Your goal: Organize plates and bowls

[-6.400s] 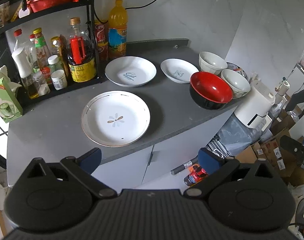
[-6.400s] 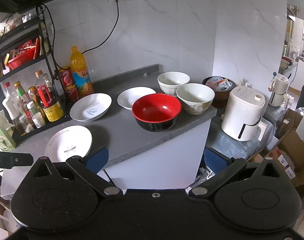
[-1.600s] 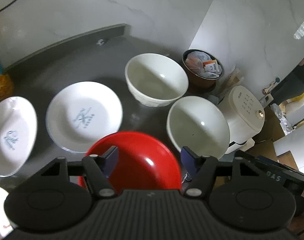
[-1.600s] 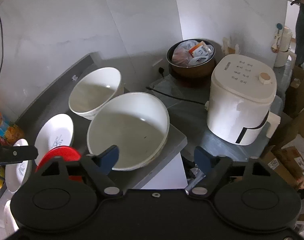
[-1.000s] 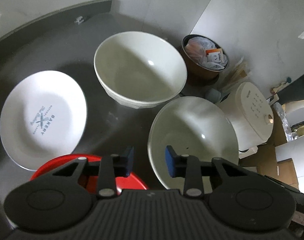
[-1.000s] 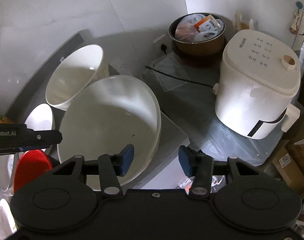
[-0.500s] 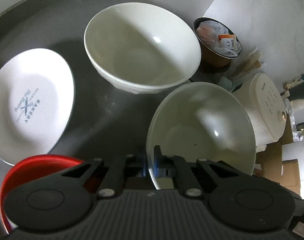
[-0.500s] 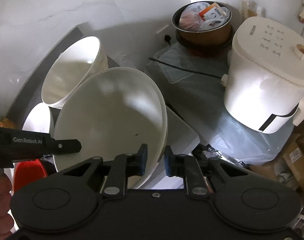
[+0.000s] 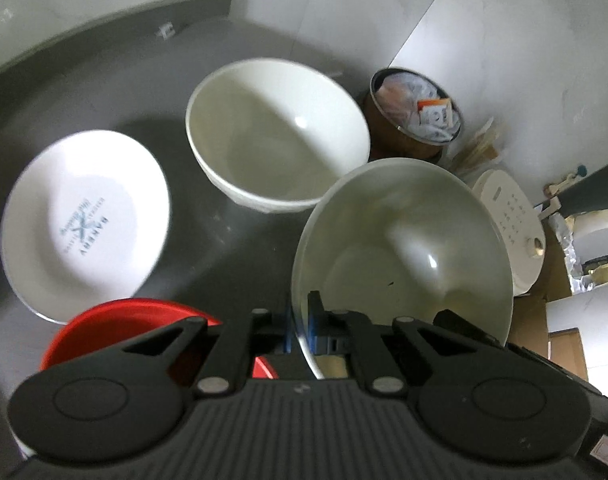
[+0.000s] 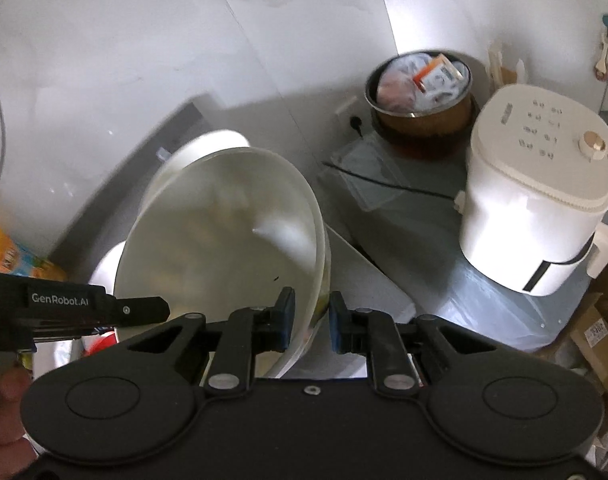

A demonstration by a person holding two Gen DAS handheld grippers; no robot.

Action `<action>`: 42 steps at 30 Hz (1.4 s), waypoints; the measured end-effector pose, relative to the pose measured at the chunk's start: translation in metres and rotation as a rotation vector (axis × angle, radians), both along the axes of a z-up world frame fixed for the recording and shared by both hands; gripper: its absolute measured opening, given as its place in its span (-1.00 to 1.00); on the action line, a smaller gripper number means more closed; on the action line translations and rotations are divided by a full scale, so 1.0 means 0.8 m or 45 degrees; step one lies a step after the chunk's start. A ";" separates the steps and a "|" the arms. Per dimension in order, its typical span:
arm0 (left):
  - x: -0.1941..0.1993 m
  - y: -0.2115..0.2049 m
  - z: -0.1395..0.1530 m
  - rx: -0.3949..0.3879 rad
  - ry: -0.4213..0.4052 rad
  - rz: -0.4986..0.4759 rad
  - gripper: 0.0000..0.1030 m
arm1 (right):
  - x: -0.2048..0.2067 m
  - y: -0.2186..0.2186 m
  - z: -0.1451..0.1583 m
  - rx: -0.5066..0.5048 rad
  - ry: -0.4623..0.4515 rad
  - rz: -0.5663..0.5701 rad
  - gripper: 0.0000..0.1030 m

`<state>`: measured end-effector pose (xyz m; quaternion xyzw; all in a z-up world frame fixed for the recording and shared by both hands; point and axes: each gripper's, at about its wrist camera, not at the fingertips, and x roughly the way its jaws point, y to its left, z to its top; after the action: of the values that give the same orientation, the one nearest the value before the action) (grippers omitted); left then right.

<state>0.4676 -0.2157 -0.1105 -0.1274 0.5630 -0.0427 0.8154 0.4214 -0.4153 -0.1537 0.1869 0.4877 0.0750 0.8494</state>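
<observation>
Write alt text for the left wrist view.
The left hand-held gripper clamps the near rim of a pale bowl. Beyond it on the grey counter sit a white bowl, a white plate and a red bowl.

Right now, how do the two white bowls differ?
The near bowl is tilted with both claws, left claw and right claw, clamped on its rim; the far bowl sits flat and untouched on the counter. Both are white, deep and empty.
</observation>
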 end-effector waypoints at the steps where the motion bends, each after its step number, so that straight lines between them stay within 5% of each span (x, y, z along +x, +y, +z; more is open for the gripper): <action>1: -0.003 0.004 0.006 -0.007 -0.011 0.005 -0.88 | -0.002 0.003 0.006 0.003 -0.014 0.003 -0.65; 12: -0.050 0.061 0.044 -0.020 -0.082 0.043 -0.87 | -0.034 0.054 0.049 0.001 -0.105 0.035 -0.64; 26: -0.100 0.116 0.061 -0.045 -0.097 0.060 -0.88 | -0.085 0.113 0.065 0.004 -0.073 0.022 -0.63; 42: -0.133 0.153 0.019 -0.055 0.004 0.069 -0.87 | -0.115 0.155 0.041 -0.035 0.028 0.047 -0.62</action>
<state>0.3609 -0.0936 -0.0951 -0.1602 0.5597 -0.0326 0.8124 0.3291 -0.2916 -0.1208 0.1670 0.5015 0.0821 0.8449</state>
